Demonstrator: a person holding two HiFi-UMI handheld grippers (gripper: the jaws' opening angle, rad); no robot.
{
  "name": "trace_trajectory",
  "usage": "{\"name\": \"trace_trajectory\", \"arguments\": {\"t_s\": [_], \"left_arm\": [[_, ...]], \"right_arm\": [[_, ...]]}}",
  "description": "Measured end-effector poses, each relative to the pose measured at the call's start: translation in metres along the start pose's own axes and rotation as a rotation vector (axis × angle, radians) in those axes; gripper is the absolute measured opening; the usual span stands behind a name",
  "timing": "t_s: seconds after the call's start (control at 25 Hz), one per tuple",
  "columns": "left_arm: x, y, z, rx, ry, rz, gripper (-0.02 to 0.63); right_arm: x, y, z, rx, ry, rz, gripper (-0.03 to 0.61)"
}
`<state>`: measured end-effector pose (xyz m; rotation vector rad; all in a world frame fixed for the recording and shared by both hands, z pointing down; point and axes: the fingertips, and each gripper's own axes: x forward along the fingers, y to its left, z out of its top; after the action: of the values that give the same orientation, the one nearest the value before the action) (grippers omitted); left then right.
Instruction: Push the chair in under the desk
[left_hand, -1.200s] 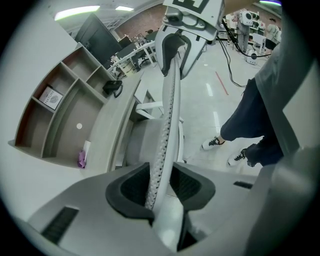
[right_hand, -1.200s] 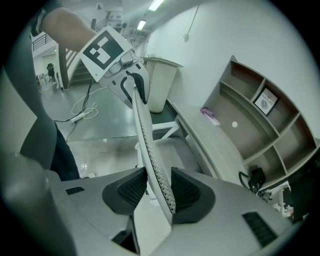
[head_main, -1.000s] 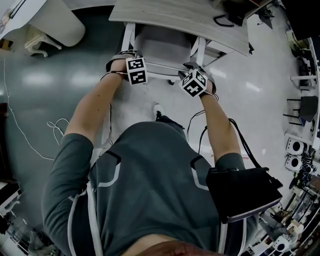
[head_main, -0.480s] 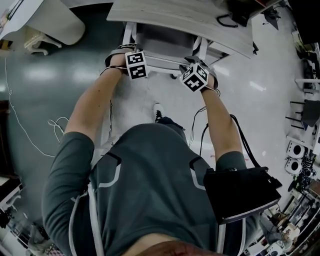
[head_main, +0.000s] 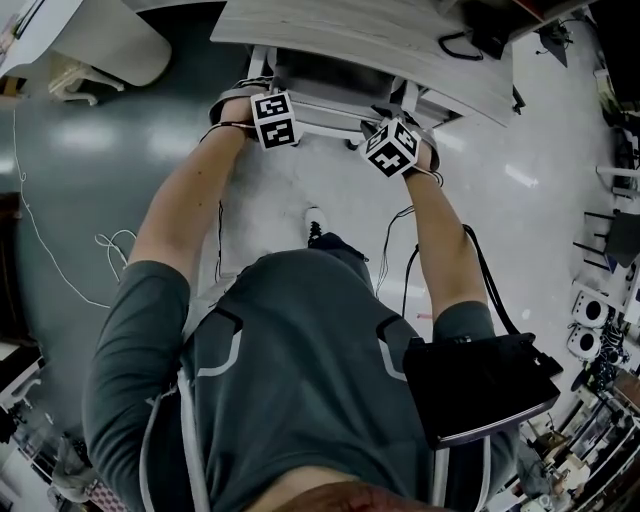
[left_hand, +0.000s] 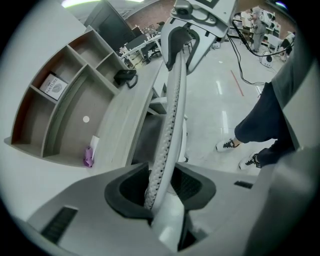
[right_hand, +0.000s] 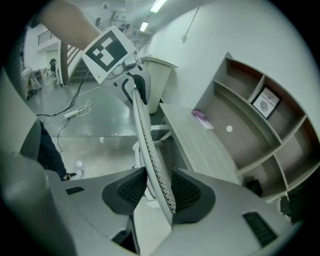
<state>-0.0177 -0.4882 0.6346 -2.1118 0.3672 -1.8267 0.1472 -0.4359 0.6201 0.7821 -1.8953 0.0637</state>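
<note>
Wood-grain, pale, that surface (head_main: 380, 40), and covering most of the chair (head_main: 322, 112) from the head view: seat, base and wheels all out of sight beneath it, just a strip of grey back and white frame poking out at the near edge. Tips of both tongs lost up there too, buried under the hands and the black-and-white marker cubes (head_main: 276, 118). Over to the gripper views, then. Left tongs (left_hand: 161, 186) clamped partway shut on the backrest rim (left_hand: 172, 110), dark ribbed pads either side and the rim filling the gap; lower end of that rim cut off behind the tongs' own grey body. Right tongs (right_hand: 159, 192) likewise closed on the same rim at its other end, about half shut, perforated edge hard against one pad. Now the chair itself: thin curved backrest, pale mesh dotted with small holes, bounded by a smooth white frame, running from one pair of tongs straight across to the other. Tucked in under the surface, backrest right at the near edge. Off to the side, open wooden shelves (left_hand: 65, 95), and by them on the surface a small purple thing (left_hand: 88, 156) too blurred to name. Black case (head_main: 480, 385) at the person's hip, partly cropped by the torso.
</note>
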Motion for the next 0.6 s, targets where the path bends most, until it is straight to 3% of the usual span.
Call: {"name": "trace_trajectory", "arguments": {"t_s": [0.6], "left_arm": [[0.026, 0.04, 0.006, -0.019, 0.06, -0.018, 0.143]], "right_arm": [[0.02, -0.041, 0.006, -0.016, -0.012, 0.003, 0.164]]}}
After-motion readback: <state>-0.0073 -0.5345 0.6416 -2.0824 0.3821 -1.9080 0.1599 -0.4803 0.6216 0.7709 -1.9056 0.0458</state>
